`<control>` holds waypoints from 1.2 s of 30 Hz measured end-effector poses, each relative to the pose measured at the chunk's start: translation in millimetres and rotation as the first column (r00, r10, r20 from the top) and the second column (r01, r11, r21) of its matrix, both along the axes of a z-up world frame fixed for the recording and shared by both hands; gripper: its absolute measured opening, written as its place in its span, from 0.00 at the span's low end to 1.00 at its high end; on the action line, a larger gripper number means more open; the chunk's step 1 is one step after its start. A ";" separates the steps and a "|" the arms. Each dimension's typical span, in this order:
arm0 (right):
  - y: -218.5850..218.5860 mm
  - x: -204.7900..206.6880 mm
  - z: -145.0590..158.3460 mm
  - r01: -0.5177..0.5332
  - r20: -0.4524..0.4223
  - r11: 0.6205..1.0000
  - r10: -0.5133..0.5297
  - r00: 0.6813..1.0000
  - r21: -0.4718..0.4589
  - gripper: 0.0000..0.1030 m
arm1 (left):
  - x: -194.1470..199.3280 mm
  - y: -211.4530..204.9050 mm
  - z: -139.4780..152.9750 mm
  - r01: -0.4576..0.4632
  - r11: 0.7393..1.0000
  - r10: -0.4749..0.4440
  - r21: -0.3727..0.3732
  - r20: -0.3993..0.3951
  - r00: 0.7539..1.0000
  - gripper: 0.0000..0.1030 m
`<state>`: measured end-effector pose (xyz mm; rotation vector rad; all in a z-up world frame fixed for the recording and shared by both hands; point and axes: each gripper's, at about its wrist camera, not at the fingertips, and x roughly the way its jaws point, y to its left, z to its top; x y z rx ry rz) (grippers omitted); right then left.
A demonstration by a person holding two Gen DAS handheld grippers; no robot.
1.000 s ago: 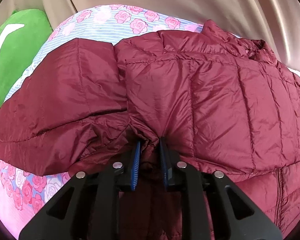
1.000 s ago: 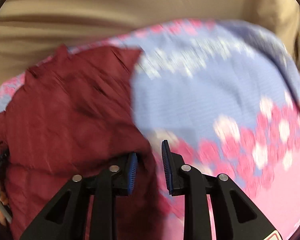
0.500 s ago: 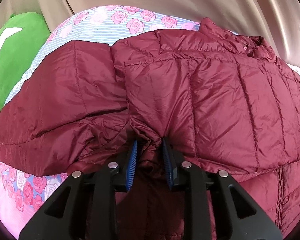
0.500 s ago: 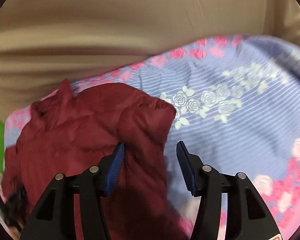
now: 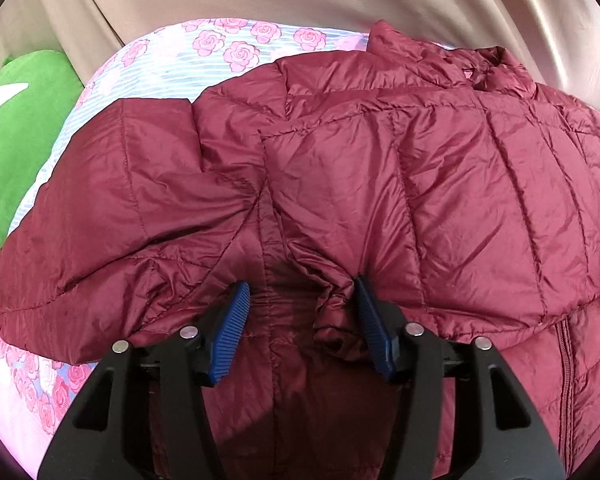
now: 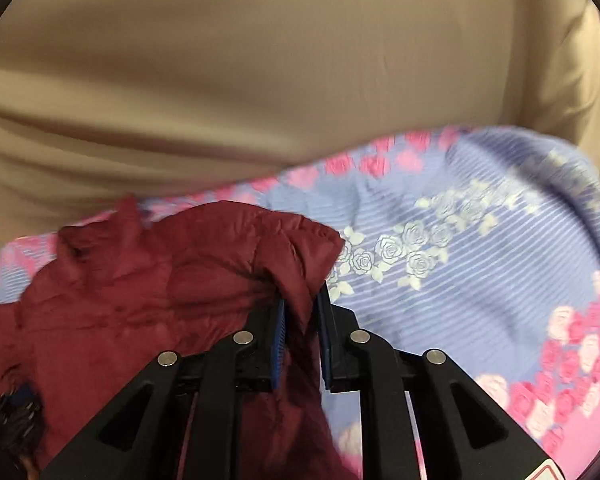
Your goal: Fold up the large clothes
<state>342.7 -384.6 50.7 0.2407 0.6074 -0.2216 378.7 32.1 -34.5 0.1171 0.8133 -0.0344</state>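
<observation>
Right gripper [image 6: 300,312] is clamped on the jacket [image 5: 380,184] edge. Left gripper [image 5: 300,316] gapes apart (fabric bunched between), so that slippery shell could slide askew.

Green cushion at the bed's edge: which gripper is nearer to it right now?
Left. The left gripper sits open over the maroon jacket, with the green cushion close on its left. The right gripper pinches the jacket's far side; only a green sliver shows there.
</observation>
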 end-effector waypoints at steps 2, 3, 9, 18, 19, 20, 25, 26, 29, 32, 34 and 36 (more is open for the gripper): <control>7.5 -20.0 -4.2 -0.047 0.003 0.999 0.047 0.999 -0.021 0.11 | 0.3 -1.3 0.0 -0.001 1.000 0.001 0.005 0.001 1.000 0.52; 10.7 -23.0 -15.5 -0.067 -0.043 0.997 0.066 0.997 -0.042 0.09 | 1.1 -1.7 -0.3 -0.001 1.000 0.001 0.007 0.001 1.000 0.52; -1.6 -19.2 -62.6 -0.027 -0.187 0.997 0.012 0.982 -0.075 0.07 | -4.3 -6.6 1.4 -0.008 1.000 0.008 0.025 0.006 1.000 0.53; 18.8 -30.3 -75.8 -0.059 -0.248 0.989 0.024 0.968 -0.134 0.01 | -11.8 14.1 9.8 -0.080 0.997 0.080 -0.020 0.015 0.997 0.70; 20.3 -33.9 -71.1 -0.054 -0.245 0.990 0.021 0.969 -0.132 0.02 | -20.6 26.4 16.0 -0.096 0.993 0.098 -0.061 0.021 0.995 0.70; 23.8 -43.2 -61.0 -0.058 -0.224 0.991 0.030 0.974 -0.119 0.03 | -26.7 36.3 19.5 -0.104 0.990 0.108 -0.095 0.029 0.994 0.70; 50.3 -99.0 -24.2 -0.126 -0.134 0.980 0.106 0.985 -0.152 0.12 | -65.3 144.7 46.1 -0.259 0.940 0.280 -0.223 0.066 0.958 0.83; 55.5 -109.2 -21.9 -0.141 -0.129 0.977 0.122 0.984 -0.157 0.13 | -68.1 167.7 48.4 -0.300 0.924 0.321 -0.236 0.059 0.945 0.83; 69.2 -137.2 -23.5 -0.189 -0.136 0.971 0.170 0.976 -0.143 0.21 | -74.4 259.6 48.4 -0.467 0.833 0.488 -0.295 -0.003 0.873 0.83; 86.1 -163.7 -29.8 -0.218 -0.150 0.969 0.199 0.968 -0.120 0.24 | -82.1 342.4 34.1 -0.602 0.702 0.620 -0.381 -0.089 0.780 0.83; 93.0 -180.1 -34.1 -0.224 -0.156 0.970 0.207 0.966 -0.096 0.26 | -83.5 385.5 22.3 -0.669 0.620 0.681 -0.410 -0.142 0.718 0.80; 97.6 -189.2 -36.1 -0.221 -0.164 0.972 0.206 0.965 -0.081 0.29 | -83.6 407.1 12.1 -0.702 0.576 0.711 -0.419 -0.167 0.683 0.79</control>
